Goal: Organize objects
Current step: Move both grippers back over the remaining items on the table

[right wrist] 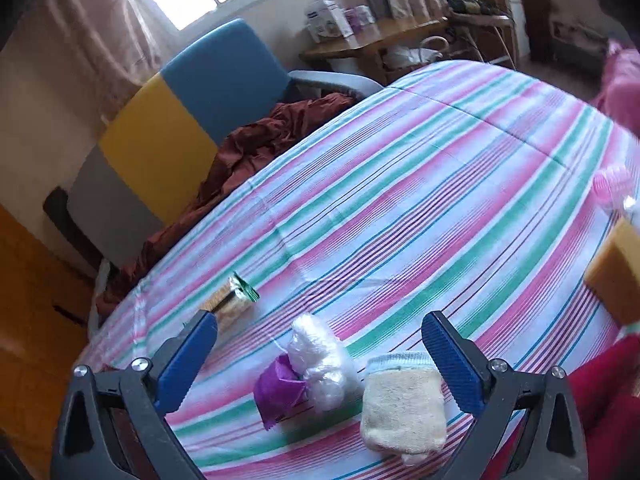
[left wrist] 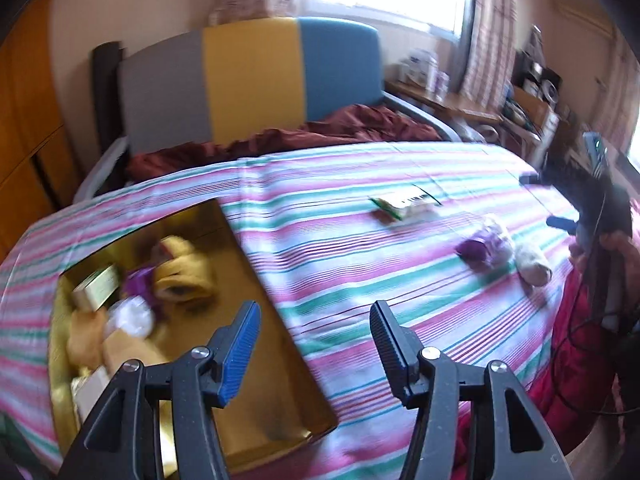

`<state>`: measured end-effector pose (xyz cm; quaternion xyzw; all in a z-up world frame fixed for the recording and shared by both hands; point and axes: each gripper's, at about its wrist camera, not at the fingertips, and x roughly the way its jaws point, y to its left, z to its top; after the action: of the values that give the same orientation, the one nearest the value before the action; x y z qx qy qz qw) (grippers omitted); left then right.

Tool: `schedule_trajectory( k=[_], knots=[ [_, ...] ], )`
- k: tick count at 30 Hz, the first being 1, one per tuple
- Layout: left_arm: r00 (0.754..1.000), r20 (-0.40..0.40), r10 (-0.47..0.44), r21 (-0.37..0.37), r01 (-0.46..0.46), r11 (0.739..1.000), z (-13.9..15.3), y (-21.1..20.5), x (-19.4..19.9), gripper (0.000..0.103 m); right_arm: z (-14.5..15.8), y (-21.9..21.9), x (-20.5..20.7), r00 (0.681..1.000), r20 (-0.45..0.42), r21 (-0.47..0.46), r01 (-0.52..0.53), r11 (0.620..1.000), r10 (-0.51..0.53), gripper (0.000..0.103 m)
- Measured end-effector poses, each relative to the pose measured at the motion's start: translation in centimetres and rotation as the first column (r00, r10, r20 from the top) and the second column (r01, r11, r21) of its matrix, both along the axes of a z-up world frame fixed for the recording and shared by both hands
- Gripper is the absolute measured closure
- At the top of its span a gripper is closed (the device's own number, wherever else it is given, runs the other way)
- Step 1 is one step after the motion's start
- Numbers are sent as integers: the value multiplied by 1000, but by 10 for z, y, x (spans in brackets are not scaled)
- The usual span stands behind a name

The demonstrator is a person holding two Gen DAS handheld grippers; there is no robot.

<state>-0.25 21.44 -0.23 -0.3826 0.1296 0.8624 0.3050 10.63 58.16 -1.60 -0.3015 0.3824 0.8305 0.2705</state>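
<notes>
Grippers both pointed steeply down over the striped bed (right wrist: 400, 184), and we held each with its jaws parted and nothing between them. Our left gripper (left wrist: 315, 346) hung above the near left part of the bed, over the right edge of the gold box (left wrist: 280, 360), which already held a yellow cloth roll (left wrist: 184, 272), a small carton (left wrist: 98, 286) and some blurred white and purple pieces. Our right gripper (right wrist: 320, 356) hovered over the near right edge of the bed, released, just above a cream folded sock (right wrist: 404, 408) and a white-and-purple bundle (right wrist: 312, 376) lying side by side. Farther toward the bed's middle lay a green-edged packet (right wrist: 236, 298), flat and apart from the others.
</notes>
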Motion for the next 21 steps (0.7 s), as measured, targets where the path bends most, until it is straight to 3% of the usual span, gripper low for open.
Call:
schedule_trajectory(
  k=[7,10,14,21],
  knots=[
    [991,53,-127,-76,131,989,-19,66,-22,45,-2,3,-1,999,-47,-43,-5,999,3,0],
    [983,60,-175,-108,181,978,-26,92,-34,39,-2,4,4,997,-80,-54,0,999,-5,0],
    [967,64,-248,-139,254,957,-34,124,-49,23,-4,13,18,989,-138,-107,42,993,-57,0],
    [938,59,-341,-195,345,918,-47,171,-71,21,-9,14,11,990,-139,-149,4,989,-25,0]
  ],
)
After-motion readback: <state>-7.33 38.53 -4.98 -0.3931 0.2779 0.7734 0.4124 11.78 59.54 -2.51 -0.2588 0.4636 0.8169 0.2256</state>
